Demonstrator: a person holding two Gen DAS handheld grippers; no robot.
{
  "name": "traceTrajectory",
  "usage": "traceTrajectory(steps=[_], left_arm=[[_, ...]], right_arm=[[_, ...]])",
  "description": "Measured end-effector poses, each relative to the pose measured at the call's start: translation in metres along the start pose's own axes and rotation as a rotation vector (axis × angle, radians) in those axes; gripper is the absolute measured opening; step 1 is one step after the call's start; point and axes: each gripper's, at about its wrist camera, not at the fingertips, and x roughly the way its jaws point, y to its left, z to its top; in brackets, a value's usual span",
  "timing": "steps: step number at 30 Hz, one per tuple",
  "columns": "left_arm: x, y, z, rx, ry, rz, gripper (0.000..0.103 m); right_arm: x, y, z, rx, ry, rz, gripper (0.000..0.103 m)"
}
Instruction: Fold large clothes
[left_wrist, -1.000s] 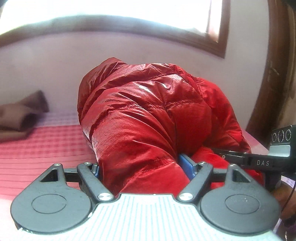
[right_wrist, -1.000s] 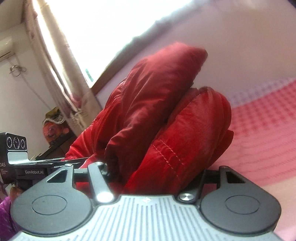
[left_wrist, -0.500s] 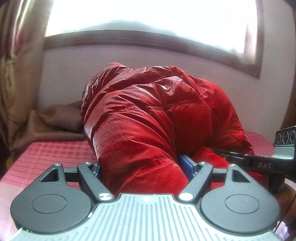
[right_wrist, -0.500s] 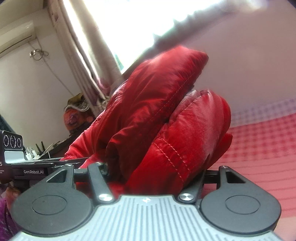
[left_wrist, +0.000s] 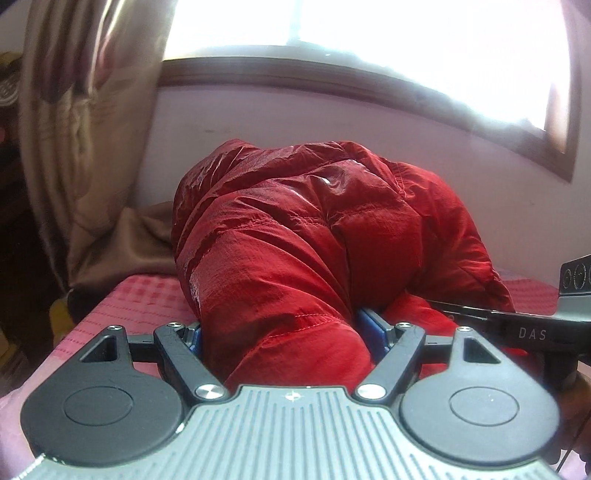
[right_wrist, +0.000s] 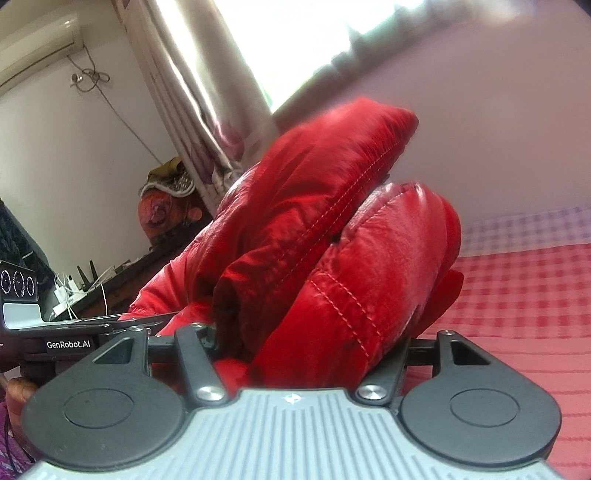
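Both tools apparently clamp the red jacket.

Daylight floods through the window, blown out to white in both views. Glare streaks the red puffer jacket. The jacket's upper edge blurs in the right view. Fisheye distortion bends the window frame.

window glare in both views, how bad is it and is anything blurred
Left wrist view: the window is blown out to white, and glossy highlights sit on the red jacket, which is otherwise sharp. Right wrist view: the window is also overexposed, and the jacket's upper edge is smeared by motion blur.
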Motion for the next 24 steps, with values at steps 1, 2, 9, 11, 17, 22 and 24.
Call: traceTrajectory(steps=[1, 2, 9, 11, 17, 22, 24], left_arm=[[0.003, 0.006, -0.002, -0.008, 0.003, 0.006, 0.076], [0.005, 0.010, -0.003, -0.016, 0.006, 0.011, 0.076], [0.014, 0.032, -0.010, -0.048, 0.023, 0.035, 0.076], [0.015, 0.032, -0.012, -0.054, 0.032, 0.038, 0.076], [0.019, 0.028, -0.024, -0.045, 0.053, 0.043, 0.076], [0.021, 0.026, -0.028, -0.026, 0.049, 0.053, 0.077], [0.022, 0.026, -0.030, -0.017, 0.046, 0.058, 0.079]], right_arm=[[0.006, 0.001, -0.001, -0.004, 0.007, 0.002, 0.062], [0.009, 0.001, -0.002, -0.007, 0.012, 0.003, 0.062], [0.038, 0.005, -0.010, -0.021, 0.043, 0.013, 0.062], [0.043, 0.004, -0.013, -0.021, 0.048, 0.017, 0.062], [0.051, -0.005, -0.023, -0.011, 0.079, 0.011, 0.061], [0.052, -0.013, -0.029, 0.011, 0.083, 0.011, 0.061], [0.051, -0.016, -0.031, 0.012, 0.088, 0.006, 0.063]])
